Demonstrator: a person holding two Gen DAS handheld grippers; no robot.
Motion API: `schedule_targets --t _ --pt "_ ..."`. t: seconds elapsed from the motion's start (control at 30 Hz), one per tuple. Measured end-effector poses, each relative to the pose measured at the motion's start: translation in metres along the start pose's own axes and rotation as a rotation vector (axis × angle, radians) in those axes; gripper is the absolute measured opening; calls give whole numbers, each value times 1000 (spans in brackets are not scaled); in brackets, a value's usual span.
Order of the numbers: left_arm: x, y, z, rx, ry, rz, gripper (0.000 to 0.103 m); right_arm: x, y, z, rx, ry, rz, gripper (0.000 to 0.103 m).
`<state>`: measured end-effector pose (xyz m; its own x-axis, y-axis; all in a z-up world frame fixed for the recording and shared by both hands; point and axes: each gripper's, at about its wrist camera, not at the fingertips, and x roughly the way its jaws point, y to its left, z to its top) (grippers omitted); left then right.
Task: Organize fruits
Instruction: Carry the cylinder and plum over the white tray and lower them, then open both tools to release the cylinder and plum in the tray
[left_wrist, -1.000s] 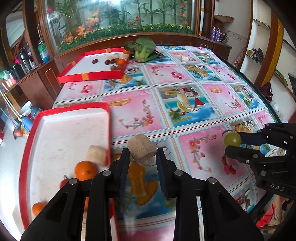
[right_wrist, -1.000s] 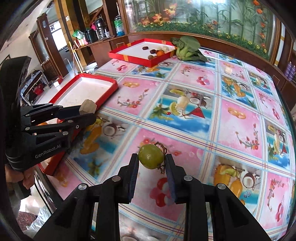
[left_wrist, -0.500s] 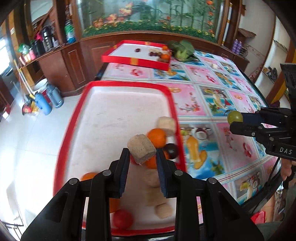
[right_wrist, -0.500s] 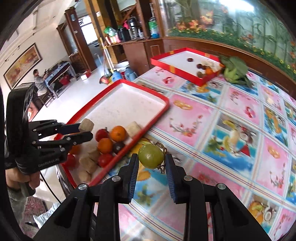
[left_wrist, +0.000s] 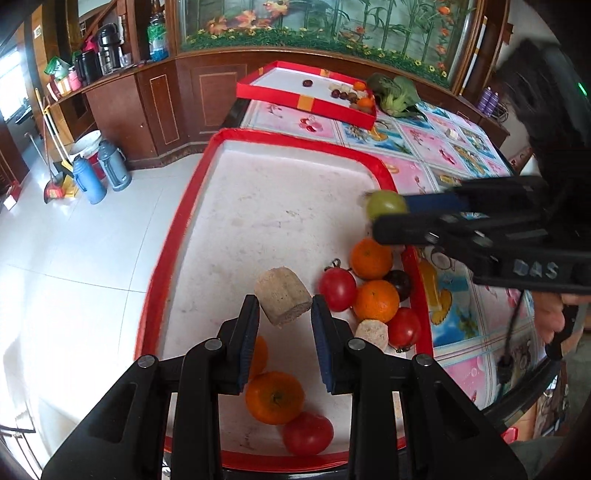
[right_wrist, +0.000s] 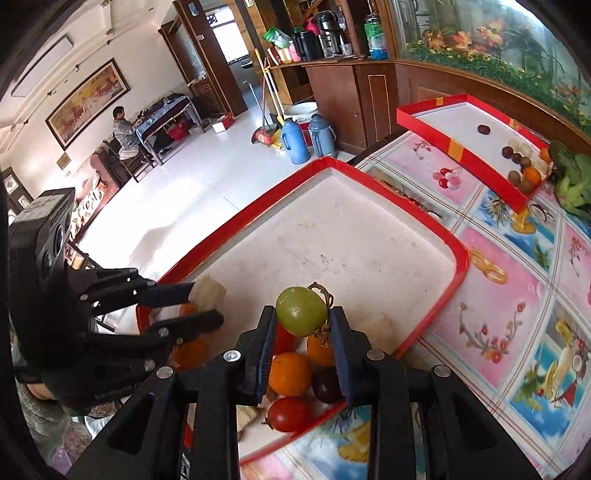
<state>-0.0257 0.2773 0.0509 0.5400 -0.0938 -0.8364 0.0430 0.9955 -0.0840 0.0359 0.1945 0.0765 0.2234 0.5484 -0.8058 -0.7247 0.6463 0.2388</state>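
Red-rimmed tray (left_wrist: 173, 236) on the desk (right_wrist: 517, 295) holds oranges and tomatoes. Left tongs (left_wrist: 284, 314) grip a beige chunk (left_wrist: 282, 301) above it; right tongs (right_wrist: 303, 332) clamp a green fruit (right_wrist: 301, 311) over the pile.

I see a tan, rough chunk (left_wrist: 282, 301) tilted above the near red tray (left_wrist: 177, 236), and a green grape (right_wrist: 301, 311) with a dry stem. Oranges (left_wrist: 370, 257), tomatoes (left_wrist: 337, 289) and a dark plum (left_wrist: 399, 284) crowd the tray's right side.
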Motion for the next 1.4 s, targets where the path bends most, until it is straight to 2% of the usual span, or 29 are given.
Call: schedule_targets --t 0.2,0.5,0.63,0.77,0.87,1.03,1.1,1.2,1.23,1.27,1.33,1.4 --pt "8 -4 -9 28 40 -19 26 30 3 12 -23 45 -29 29" --pt "15 -14 -15 70 88 -34 27 62 -2 7 -34 97 -70 29" --pt "16 -15 -16 62 85 -34 27 67 0 3 -52 107 -84 31" --pt "15 -16 -17 37 74 -17 28 62 -1 0 -42 90 -71 32" --pt "13 -18 -19 18 62 -16 33 55 -4 -1 -21 76 -64 33" --pt "8 -25 -20 22 35 20 33 24 -1 -8 -1 20 -52 37" --pt "6 -29 -22 31 26 42 33 9 1 -14 3 -3 -55 39" --pt "1 -33 -27 33 13 40 33 -14 6 -27 -9 -32 -79 50" --pt "-1 -33 -28 30 12 37 37 -21 8 -32 -10 -39 -94 52" --pt "-2 -34 -29 27 7 39 48 -26 8 -36 -5 -40 -109 55" --pt "-8 -37 -33 27 -19 46 62 -37 6 -46 14 -42 -131 61" --pt "-14 -40 -34 31 -42 50 68 -49 4 -57 42 -48 -128 68"
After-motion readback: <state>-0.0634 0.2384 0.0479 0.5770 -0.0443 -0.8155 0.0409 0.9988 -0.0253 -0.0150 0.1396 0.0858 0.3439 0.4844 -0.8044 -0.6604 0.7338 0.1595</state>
